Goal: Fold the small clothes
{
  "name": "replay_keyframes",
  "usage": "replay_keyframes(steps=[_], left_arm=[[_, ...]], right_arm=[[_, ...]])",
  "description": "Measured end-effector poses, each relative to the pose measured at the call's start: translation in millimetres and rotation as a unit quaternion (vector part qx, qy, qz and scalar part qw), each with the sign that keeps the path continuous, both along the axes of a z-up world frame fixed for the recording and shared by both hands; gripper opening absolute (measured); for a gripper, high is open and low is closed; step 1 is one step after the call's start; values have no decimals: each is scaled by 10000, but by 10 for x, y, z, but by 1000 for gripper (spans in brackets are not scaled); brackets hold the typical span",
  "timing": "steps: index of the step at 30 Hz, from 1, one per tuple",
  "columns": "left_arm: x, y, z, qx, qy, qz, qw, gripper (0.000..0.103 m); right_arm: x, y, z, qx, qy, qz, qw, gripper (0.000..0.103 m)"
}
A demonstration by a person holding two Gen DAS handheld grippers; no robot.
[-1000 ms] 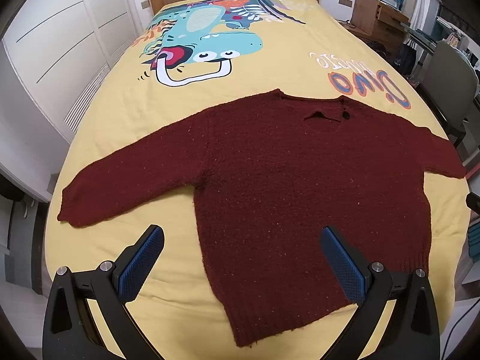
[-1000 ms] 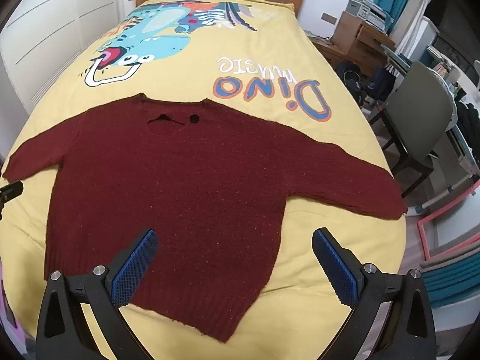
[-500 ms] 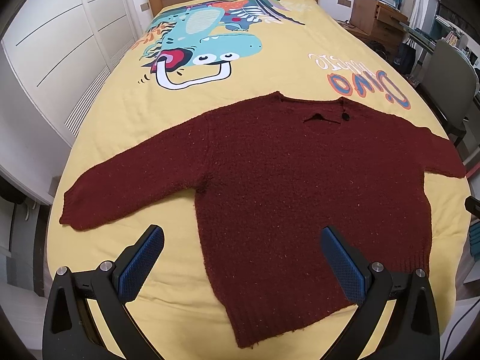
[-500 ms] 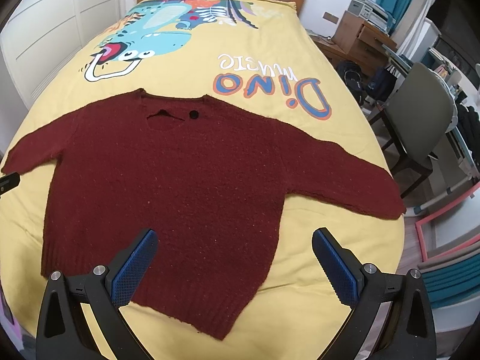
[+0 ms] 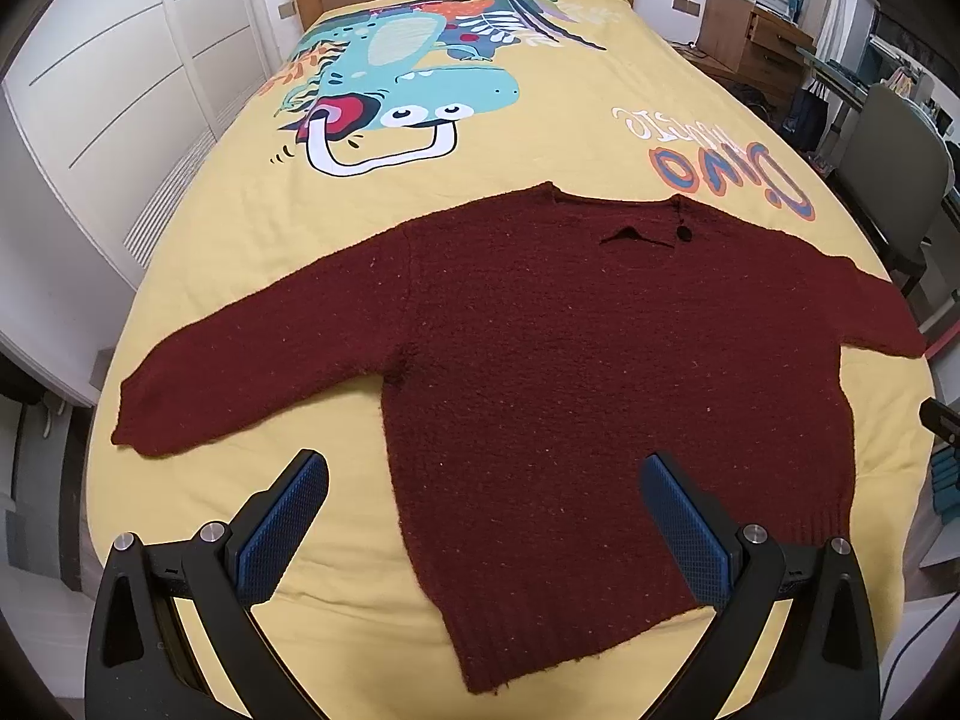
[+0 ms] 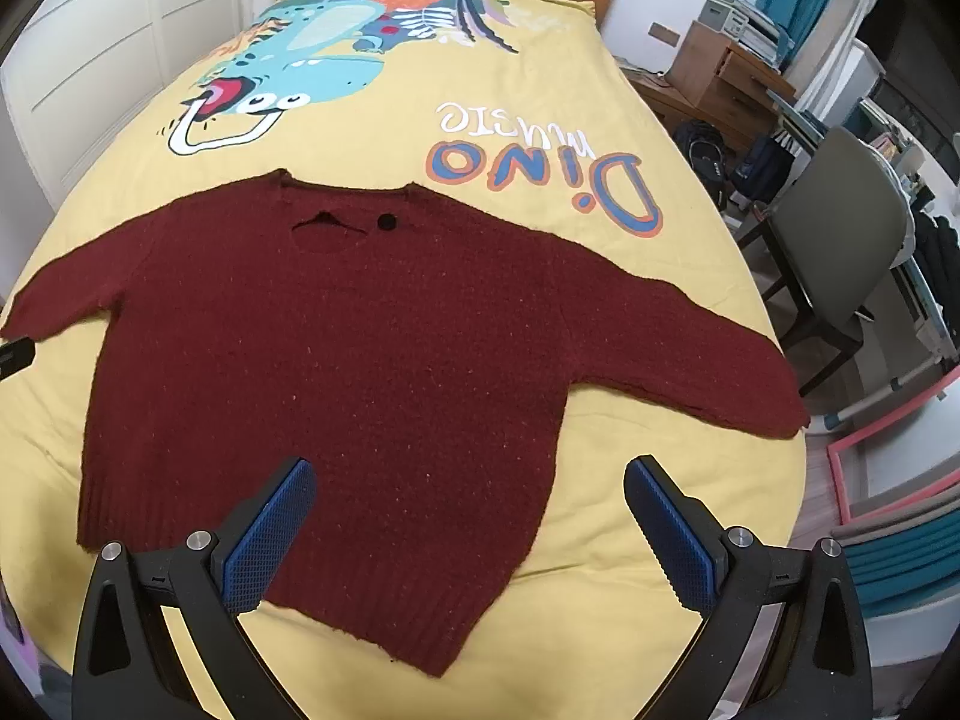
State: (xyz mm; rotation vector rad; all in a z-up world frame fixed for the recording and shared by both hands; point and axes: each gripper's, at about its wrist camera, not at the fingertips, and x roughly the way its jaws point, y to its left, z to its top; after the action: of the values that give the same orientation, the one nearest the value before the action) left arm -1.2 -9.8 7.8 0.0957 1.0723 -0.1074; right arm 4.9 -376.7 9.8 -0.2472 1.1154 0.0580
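Sweater [image 5: 576,372] flat, yellow dinosaur bedspread [image 5: 540,138], bedroom

Left gripper [image 5: 483,525], right gripper [image 6: 468,531], black angular frames, blue textured pads, silver screws

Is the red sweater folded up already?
No, the red sweater lies flat on the yellow bedspread with both sleeves spread out to the sides, and neither open gripper touches it.

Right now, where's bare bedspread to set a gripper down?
Free: the strip below the left sleeve, beside the hem, and the corner under the right sleeve. Also above the collar, on the dinosaur print. The sweater covers the middle.
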Motion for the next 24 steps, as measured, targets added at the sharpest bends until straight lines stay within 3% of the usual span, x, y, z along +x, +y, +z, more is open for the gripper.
replay_keyframes(steps=[24], left_arm=[[-1, 12, -8, -4, -12, 30, 10000, 102]], right_arm=[[13, 38, 28, -107, -48, 57, 9999, 102]])
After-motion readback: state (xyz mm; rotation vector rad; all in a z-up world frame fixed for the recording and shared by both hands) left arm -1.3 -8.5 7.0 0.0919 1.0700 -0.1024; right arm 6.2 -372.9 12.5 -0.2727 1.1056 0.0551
